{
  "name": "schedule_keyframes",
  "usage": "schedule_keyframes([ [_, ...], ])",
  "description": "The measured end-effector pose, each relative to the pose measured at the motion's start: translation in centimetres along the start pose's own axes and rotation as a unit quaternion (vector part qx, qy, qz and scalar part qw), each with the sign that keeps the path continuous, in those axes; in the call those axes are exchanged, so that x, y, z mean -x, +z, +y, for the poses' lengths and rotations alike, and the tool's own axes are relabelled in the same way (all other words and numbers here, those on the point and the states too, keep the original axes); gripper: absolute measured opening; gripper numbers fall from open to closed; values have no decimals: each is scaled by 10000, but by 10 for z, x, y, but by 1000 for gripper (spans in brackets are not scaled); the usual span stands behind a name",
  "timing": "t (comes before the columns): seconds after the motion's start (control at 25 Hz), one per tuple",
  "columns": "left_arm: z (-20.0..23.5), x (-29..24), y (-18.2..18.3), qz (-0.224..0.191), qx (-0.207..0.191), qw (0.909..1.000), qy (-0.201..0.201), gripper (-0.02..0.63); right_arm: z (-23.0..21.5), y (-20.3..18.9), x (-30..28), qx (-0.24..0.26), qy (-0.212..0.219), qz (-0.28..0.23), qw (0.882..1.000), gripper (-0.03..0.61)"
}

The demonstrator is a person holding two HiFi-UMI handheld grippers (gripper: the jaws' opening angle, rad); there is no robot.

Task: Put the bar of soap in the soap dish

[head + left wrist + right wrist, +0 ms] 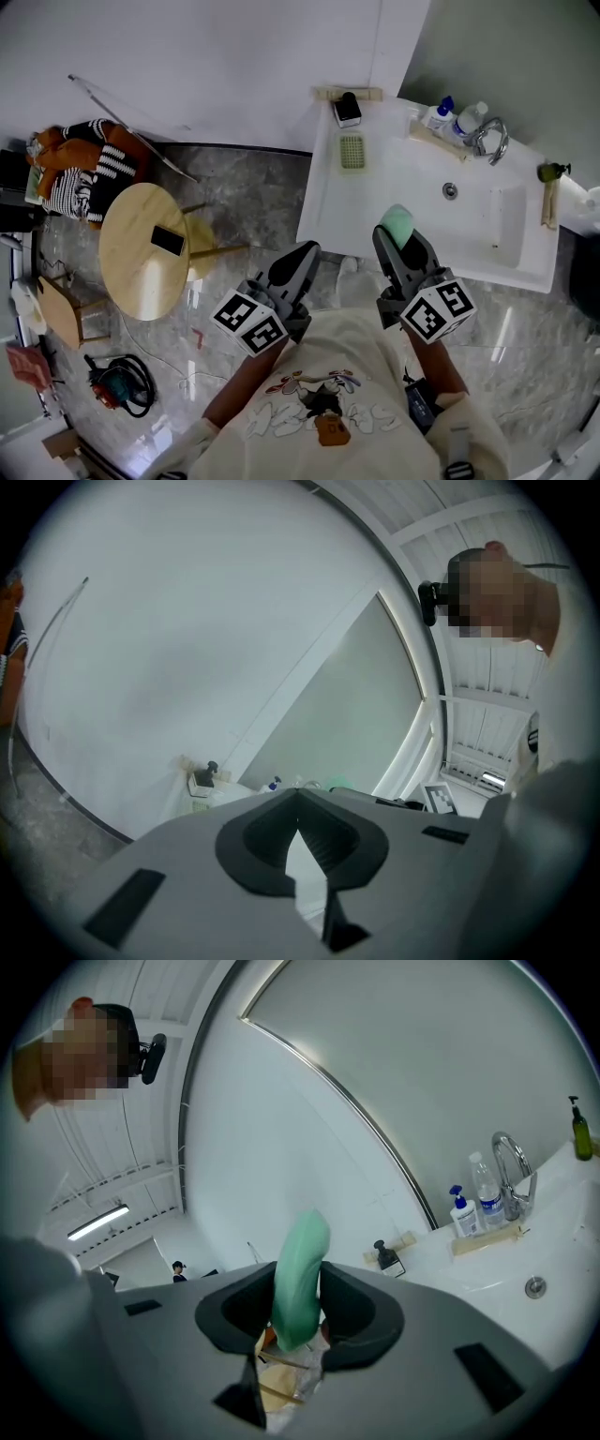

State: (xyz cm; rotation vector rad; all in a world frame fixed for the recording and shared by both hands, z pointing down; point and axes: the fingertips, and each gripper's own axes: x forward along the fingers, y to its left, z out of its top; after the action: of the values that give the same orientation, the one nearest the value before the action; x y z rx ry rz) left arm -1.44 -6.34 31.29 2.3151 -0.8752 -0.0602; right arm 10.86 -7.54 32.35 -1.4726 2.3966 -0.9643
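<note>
A mint-green bar of soap [397, 222] is clamped upright in my right gripper [401, 236], which hovers over the front of the white sink counter [375, 202]. In the right gripper view the soap [302, 1246] stands between the jaws of that gripper [298, 1288] and sticks out past them. The green ribbed soap dish [352, 151] lies on the counter's far left part, beyond the soap and to its left, with nothing in it. My left gripper [302, 255] is shut on nothing, off the counter's front-left edge; its tips [298, 797] touch.
A chrome tap [492, 139] and two bottles [441, 114] stand at the back of the basin [451, 190]. A black-and-white dispenser [347, 110] sits just behind the dish. A round wooden table [131, 272] with a phone [168, 241] stands to the left on the floor.
</note>
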Motion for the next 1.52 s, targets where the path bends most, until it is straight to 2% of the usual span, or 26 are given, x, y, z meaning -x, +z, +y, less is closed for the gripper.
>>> schedule_keyframes([
  [0.24,3,-44,5,7,-109,9999,97,9,-32,15,-14,-26,98,136,9999,140],
  [0.52,5,-59,0,86,-62,9995,298,9,-46,19,-18,-44,196,225,9995,140],
  [0.76,5,-58,3,30,-57,9992,400,9,-55,19,-22,-117,154,309,9993,139],
  [1.2,28,-57,9,-145,8,9992,366,9,-50,8,-49,115,250,515,9983,140],
  [1.52,44,-56,12,-56,-44,9988,487,9,-54,-6,-70,131,324,779,9964,140],
])
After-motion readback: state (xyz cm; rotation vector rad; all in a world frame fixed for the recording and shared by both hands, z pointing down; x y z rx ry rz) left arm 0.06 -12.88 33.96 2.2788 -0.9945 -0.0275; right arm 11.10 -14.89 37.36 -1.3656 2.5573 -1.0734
